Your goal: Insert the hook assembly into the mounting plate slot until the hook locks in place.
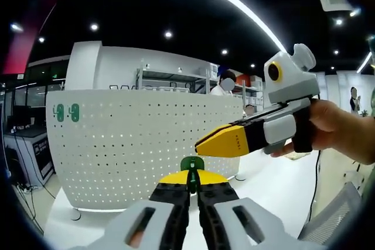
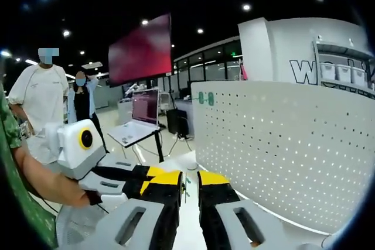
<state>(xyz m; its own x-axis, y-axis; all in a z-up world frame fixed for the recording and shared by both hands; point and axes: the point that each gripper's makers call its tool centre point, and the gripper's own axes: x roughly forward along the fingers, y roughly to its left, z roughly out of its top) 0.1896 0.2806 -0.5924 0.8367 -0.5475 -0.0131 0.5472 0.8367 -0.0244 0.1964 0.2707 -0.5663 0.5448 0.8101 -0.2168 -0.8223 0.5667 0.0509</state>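
**A:** What is the left gripper point(image 1: 192, 181) doing?

**B:** In the left gripper view its two jaws are pressed shut on a small green hook point(image 1: 191, 165). The hook sticks up from between the yellow tips.

**A:** Where is the hook compared with the board?

**B:** It is in front of the white pegboard point(image 1: 135, 139), low down and near the board's right side. I cannot tell if it touches the board.

**A:** Is anything already on the board?

**B:** Yes. Two green hooks point(image 1: 66, 112) sit side by side at the top left corner of the pegboard. In the right gripper view they show at that same top corner.

**A:** And the right gripper point(image 2: 190, 182)?

**B:** In the right gripper view its jaws stand a little apart, with nothing between them. In the left gripper view a hand point(image 1: 337, 130) holds it out to the right, with its yellow tips pointing at the board.

**A:** What does the board stand on?

**B:** A white table point(image 1: 275, 188).
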